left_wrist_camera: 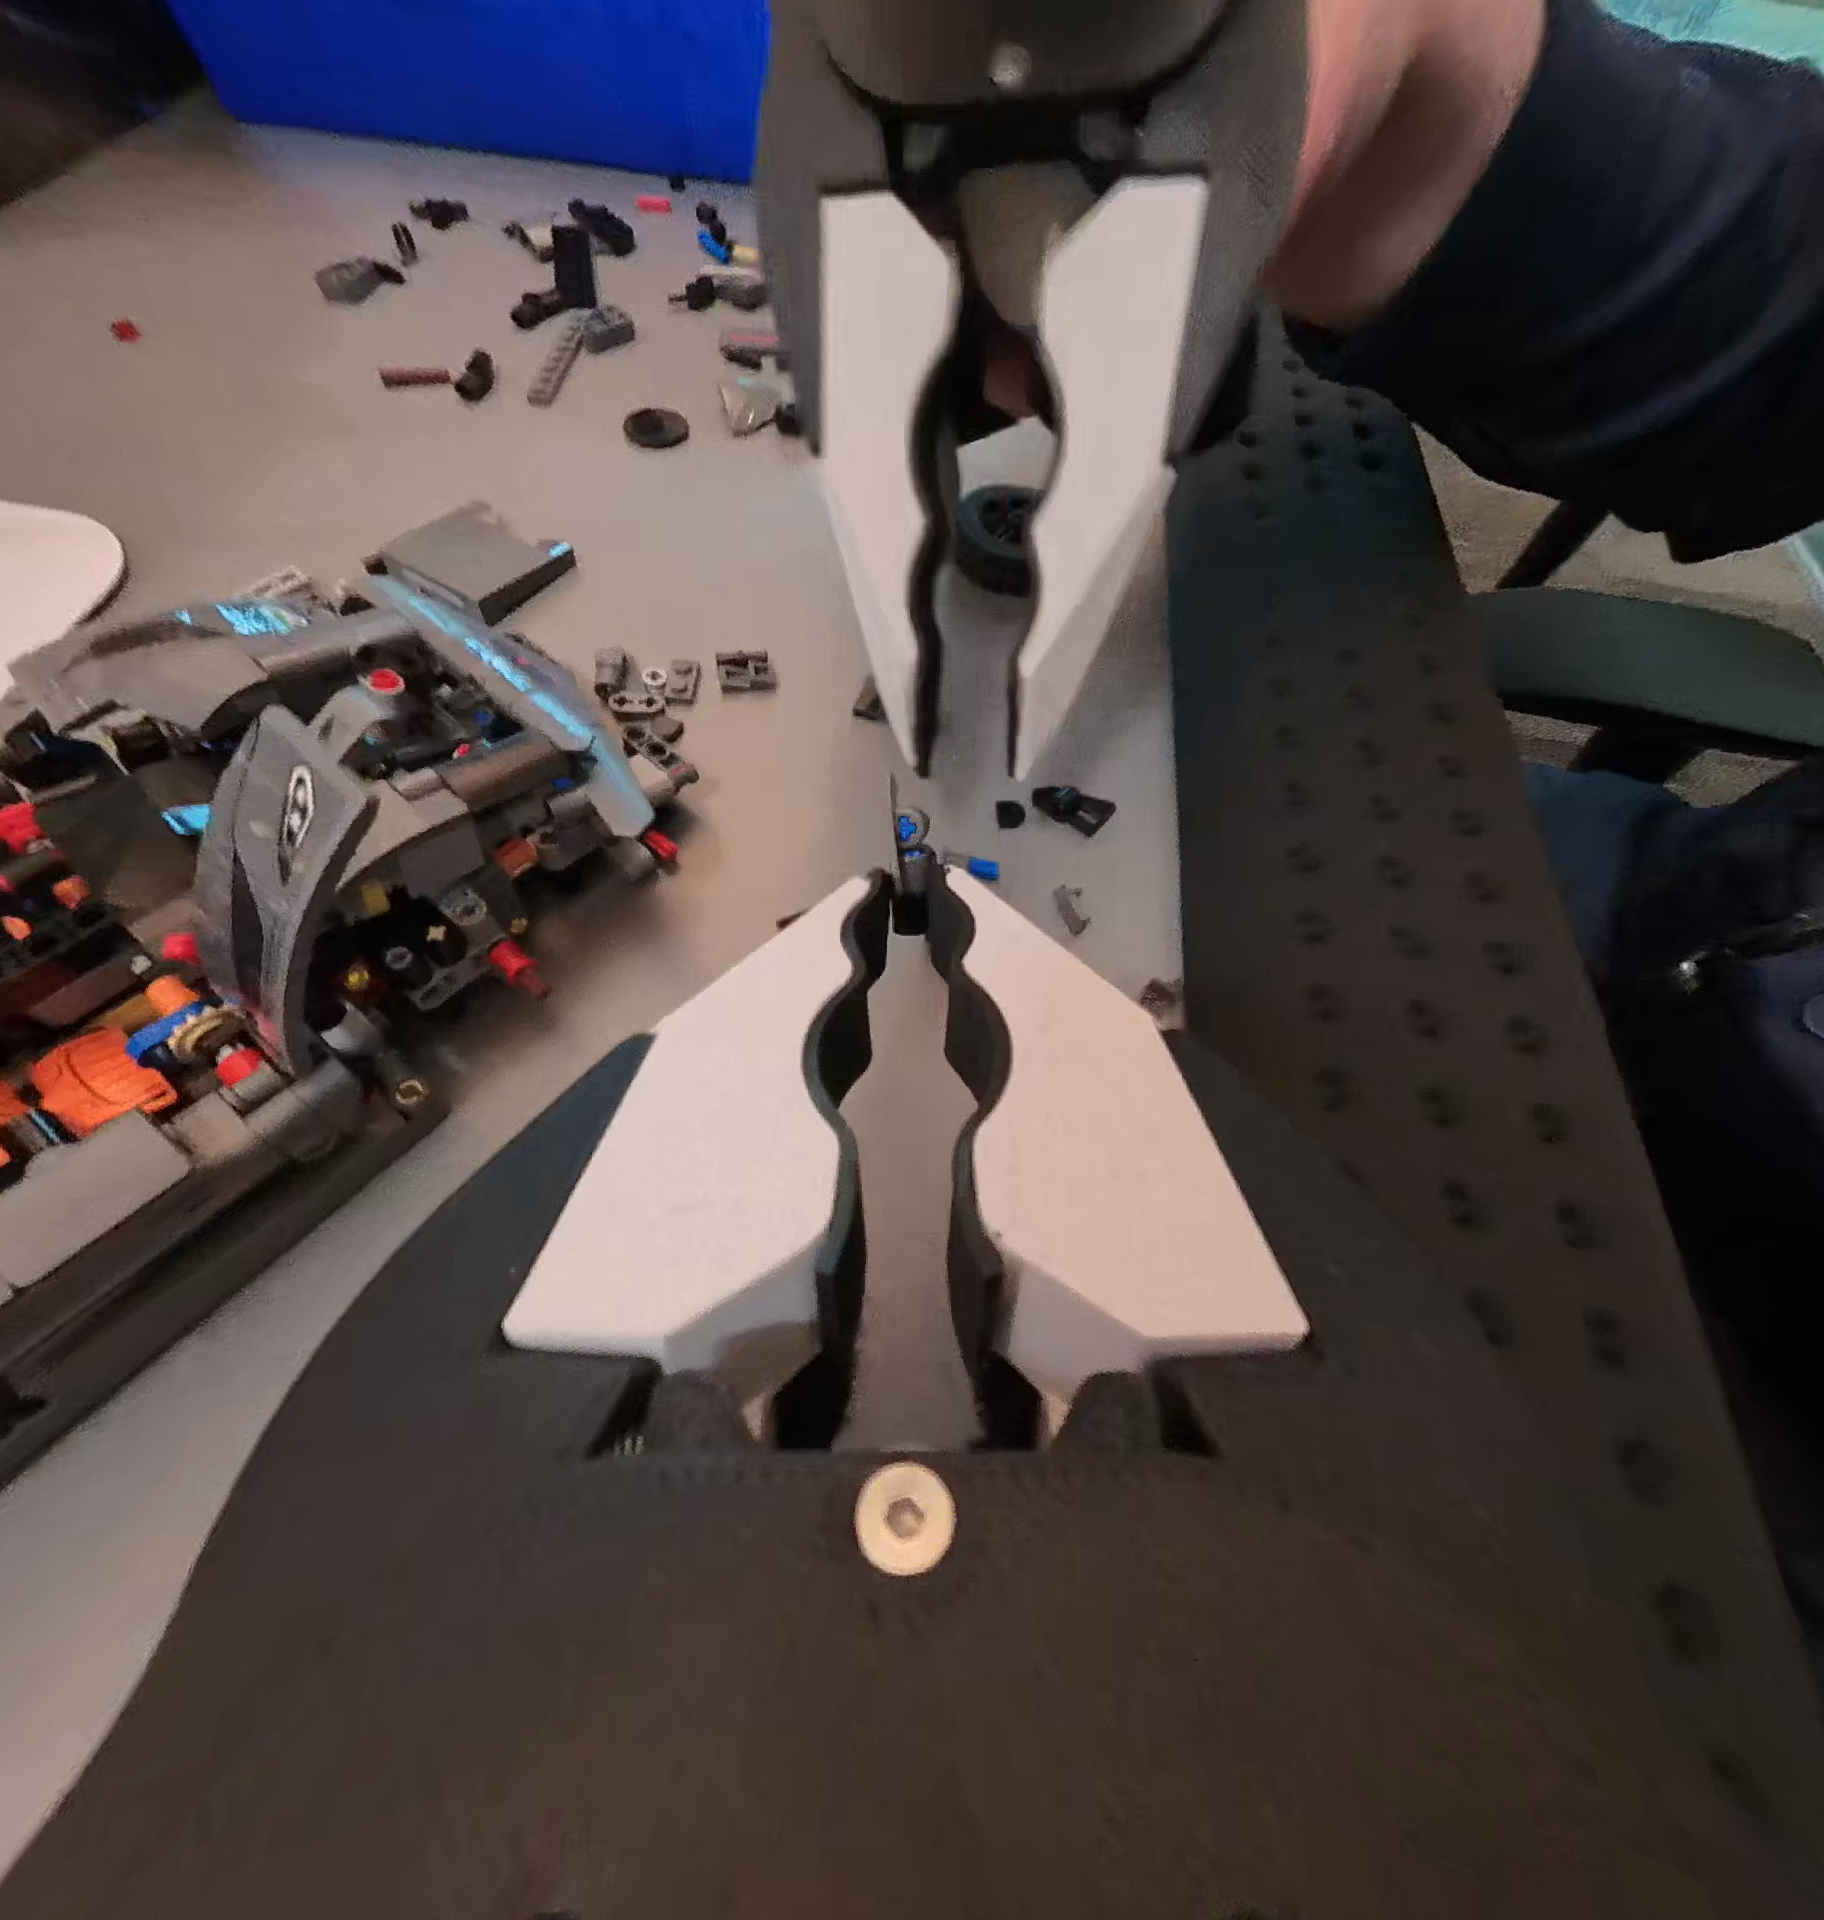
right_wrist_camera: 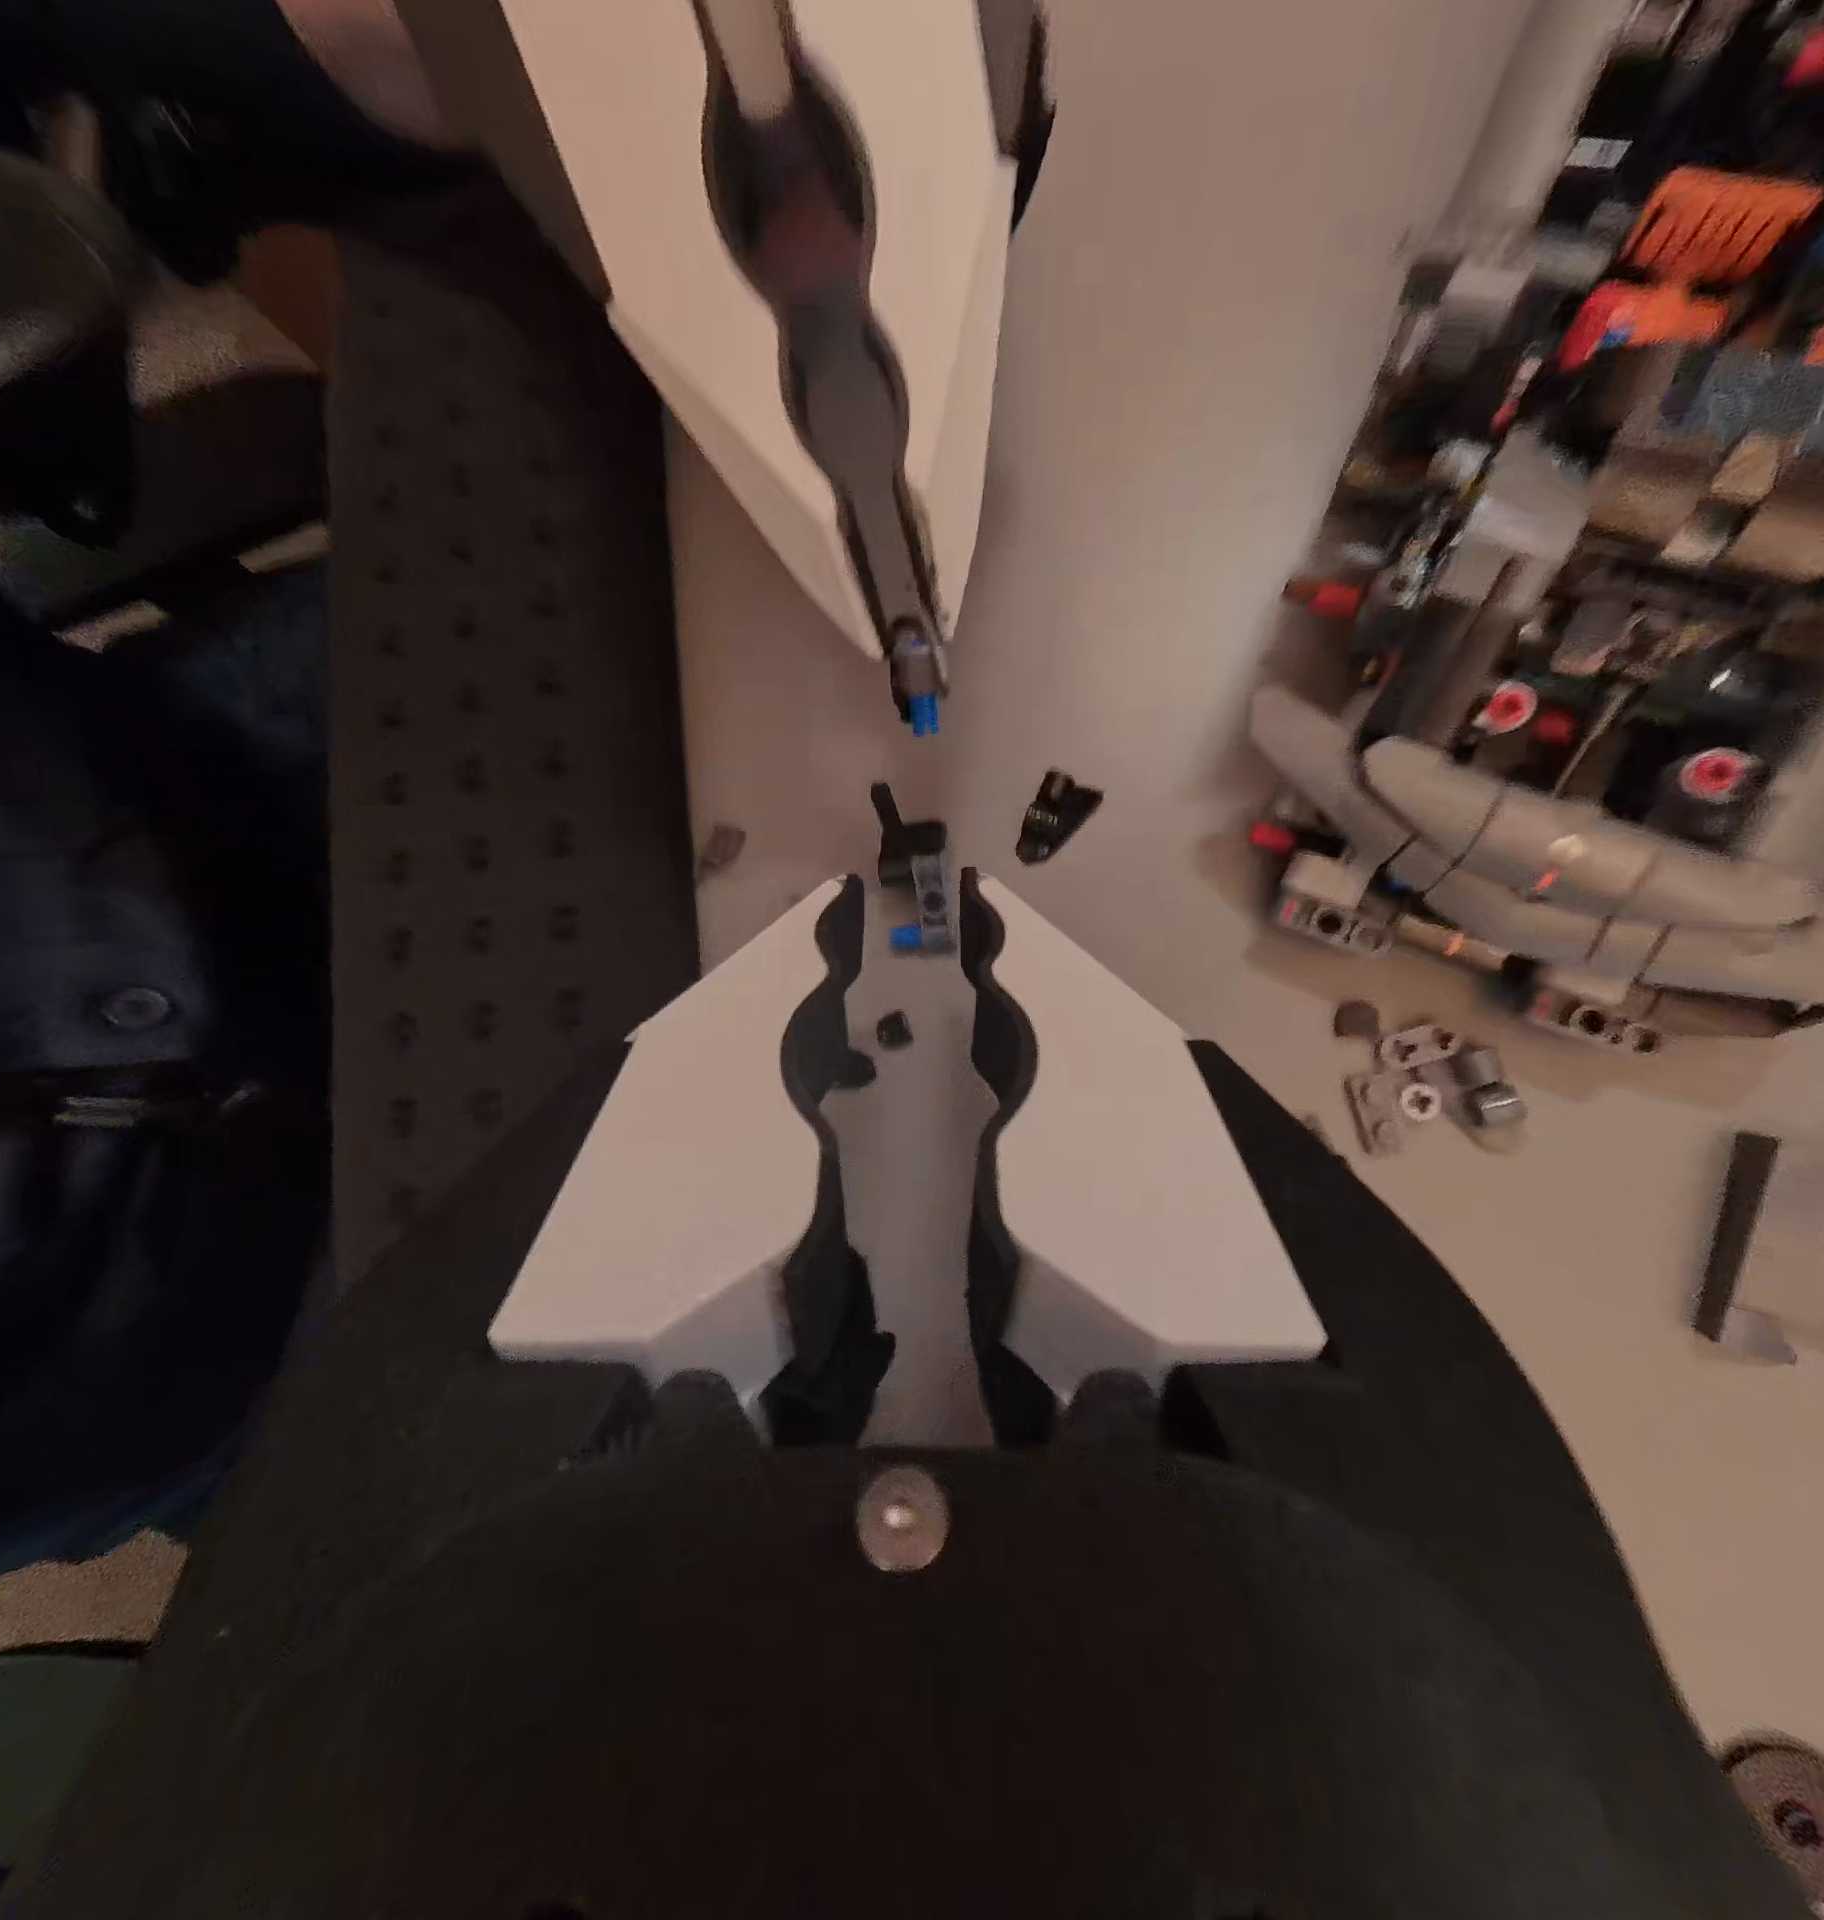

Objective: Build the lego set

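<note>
1. The Lego model (left_wrist_camera: 264, 831), a dark grey vehicle with orange and red parts inside, sits on the grey table (left_wrist_camera: 264, 436) to the left of your left gripper (left_wrist_camera: 910, 904); in the right wrist view it lies blurred at the upper right (right_wrist_camera: 1614, 675).
2. Your left gripper pinches a small grey piece with a blue pin (left_wrist_camera: 913, 847) at its fingertips, its jaws closed on it just above the table.
3. Your right gripper (right_wrist_camera: 908, 894) points toward the left one, tip to tip but apart, with its jaws parted and nothing held between them.
4. Beneath the right gripper's tips lie a small grey-and-blue piece (right_wrist_camera: 929, 914) and a black piece (right_wrist_camera: 903, 831), both resting on the table.
5. A black curved piece (right_wrist_camera: 1053, 816) lies just to the right of those.
6. A cluster of small grey connectors (left_wrist_camera: 659, 691) sits near the model's front edge.
7. More loose black and grey parts (left_wrist_camera: 565, 291) are scattered at the far side of the table, before a blue bin (left_wrist_camera: 472, 73).
8. A small black wheel (left_wrist_camera: 996, 530) shows behind the right gripper's fingers (left_wrist_camera: 1084, 468).
</note>
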The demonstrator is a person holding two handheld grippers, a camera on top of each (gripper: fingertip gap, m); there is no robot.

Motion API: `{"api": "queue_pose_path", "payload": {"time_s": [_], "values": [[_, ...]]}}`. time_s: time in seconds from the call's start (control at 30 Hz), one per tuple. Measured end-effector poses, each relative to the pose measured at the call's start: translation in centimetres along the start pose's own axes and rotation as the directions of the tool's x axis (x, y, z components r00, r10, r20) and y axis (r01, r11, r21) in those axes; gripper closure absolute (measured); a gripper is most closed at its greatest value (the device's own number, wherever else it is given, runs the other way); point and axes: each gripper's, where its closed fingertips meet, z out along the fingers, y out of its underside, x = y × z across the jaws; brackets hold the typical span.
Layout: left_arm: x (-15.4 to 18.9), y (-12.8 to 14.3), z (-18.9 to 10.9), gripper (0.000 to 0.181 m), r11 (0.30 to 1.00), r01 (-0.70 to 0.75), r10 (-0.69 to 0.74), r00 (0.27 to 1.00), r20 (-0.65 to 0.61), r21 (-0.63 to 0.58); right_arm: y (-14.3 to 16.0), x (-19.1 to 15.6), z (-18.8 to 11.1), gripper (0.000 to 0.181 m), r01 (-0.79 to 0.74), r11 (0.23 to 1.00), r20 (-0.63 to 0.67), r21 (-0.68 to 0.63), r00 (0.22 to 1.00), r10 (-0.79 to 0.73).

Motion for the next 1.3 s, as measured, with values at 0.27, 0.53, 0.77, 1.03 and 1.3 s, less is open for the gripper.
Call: {"api": "queue_pose_path", "payload": {"time_s": [0.27, 0.53, 0.77, 1.03, 1.3], "values": [[0.1, 0.3, 0.4, 0.177, 0.992, 0.127, -0.125, 0.988, -0.094, 0.016, 2.2, -0.1, 3.4, 0.174, 0.054, 0.993, -0.052, -0.104, 0.997, -0.06], [-0.2, 0.1, -0.2, 0.177, 0.965, 0.257, -0.242, 0.951, -0.194, 0.055, 1.1, -0.3, 3.2, 0.174, 0.021, 0.998, -0.027, -0.051, 0.999, -0.023], [-1.0, -0.7, -1.2, 0.177, 0.935, 0.333, -0.295, 0.922, -0.25, 0.125, 0.4, -0.3, 4.6, 0.158, -0.071, 0.995, -0.076, -0.071, 0.995, 0.065], [-1.7, -1.5, -2.1, 0.177, 0.91, 0.372, -0.318, 0.909, -0.271, 0.182, -0.1, -0.3, 5.0, 0.172, -0.01, 0.997, -0.09, -0.078, 0.996, 0.003], [-1.1, -1.5, -2.0, 0.177, 0.925, 0.345, -0.291, 0.911, -0.291, 0.156, -1.4, -0.5, 2.5, 0.173, 0.018, 1.0, 0.011, 0.025, 1.0, -0.018]]}}
